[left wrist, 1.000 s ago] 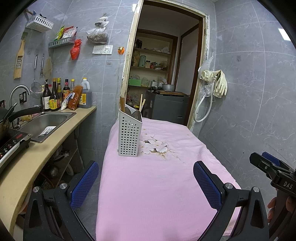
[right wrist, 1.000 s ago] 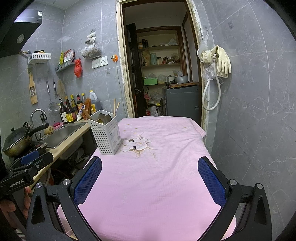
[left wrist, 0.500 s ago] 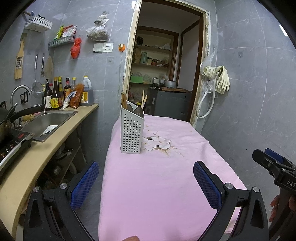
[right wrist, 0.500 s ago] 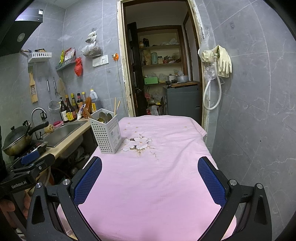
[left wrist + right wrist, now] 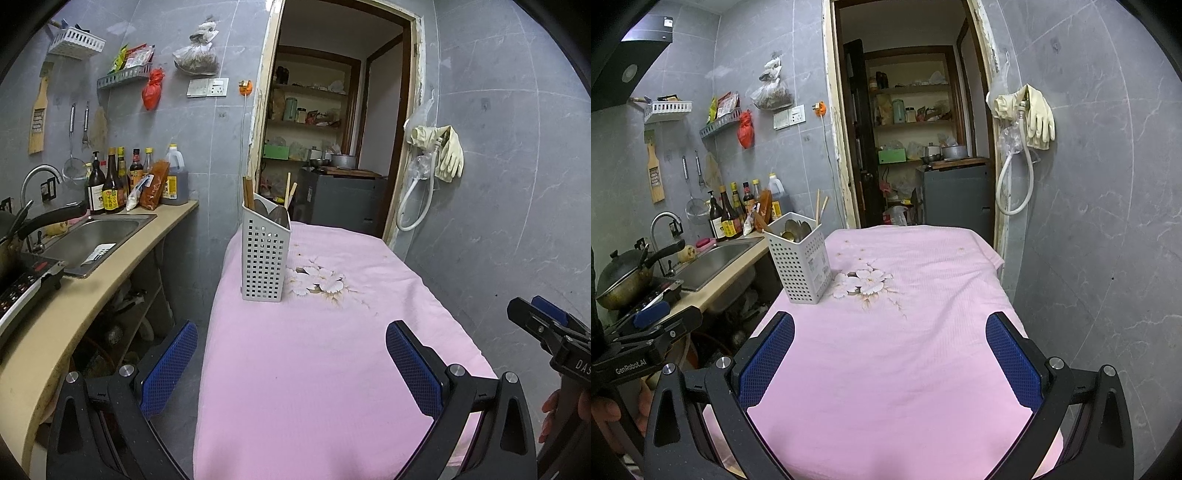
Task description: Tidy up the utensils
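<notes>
White perforated plastic utensil holder (image 5: pixel 264 258) at tabletop's far-left edge holds spoons (image 5: pixel 796 229), chopsticks (image 5: pixel 820 209). Left gripper (image 5: pixel 291 363), right gripper (image 5: pixel 890 360) hover near edge, jaws released.

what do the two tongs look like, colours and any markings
Both tongs, left and right, have matte black forked frames, silver screw heads and blue mesh-textured pads. Seen from the opposite camera, each body carries white lettering, "GenRobot.AI" on the left, and a blue part on top.

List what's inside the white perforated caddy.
Utensil caddy holds metal spoons and wooden chopsticks, ends poking above the rim. Their lower parts are hidden by the walls; exact count unclear.
</notes>
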{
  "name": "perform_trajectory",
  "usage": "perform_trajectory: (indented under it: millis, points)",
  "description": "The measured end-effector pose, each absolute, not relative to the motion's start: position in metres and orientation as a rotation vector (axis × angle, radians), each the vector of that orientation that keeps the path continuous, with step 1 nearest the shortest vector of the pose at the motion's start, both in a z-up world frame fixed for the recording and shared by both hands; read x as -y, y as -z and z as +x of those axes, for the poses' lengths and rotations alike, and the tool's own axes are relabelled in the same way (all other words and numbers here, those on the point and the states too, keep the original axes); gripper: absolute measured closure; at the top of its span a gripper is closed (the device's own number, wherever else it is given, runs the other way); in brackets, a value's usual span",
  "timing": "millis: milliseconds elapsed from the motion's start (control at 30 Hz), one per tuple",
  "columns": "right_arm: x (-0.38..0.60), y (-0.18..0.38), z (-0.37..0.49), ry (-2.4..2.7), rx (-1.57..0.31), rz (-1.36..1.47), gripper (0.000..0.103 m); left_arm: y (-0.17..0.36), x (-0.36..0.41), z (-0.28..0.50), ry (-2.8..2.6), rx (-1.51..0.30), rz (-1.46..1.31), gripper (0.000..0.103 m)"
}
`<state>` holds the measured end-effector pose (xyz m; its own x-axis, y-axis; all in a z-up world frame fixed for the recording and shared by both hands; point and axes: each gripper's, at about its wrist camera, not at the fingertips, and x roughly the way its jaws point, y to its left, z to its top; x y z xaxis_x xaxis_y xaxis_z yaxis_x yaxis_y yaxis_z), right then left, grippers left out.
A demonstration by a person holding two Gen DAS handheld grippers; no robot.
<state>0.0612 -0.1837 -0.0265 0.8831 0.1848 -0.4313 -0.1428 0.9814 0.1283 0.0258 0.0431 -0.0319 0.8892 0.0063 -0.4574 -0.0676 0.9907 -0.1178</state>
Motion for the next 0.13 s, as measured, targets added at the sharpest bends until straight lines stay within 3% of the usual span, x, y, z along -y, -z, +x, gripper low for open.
perform_trajectory:
  millis: [133]
  points:
    - [0.1851, 0.0276, 0.0666, -0.169, -0.466, 0.096, 0.001, 0.0333, -0.0441, 0.0296, -0.043, -0.482, -0.134, 0.000]
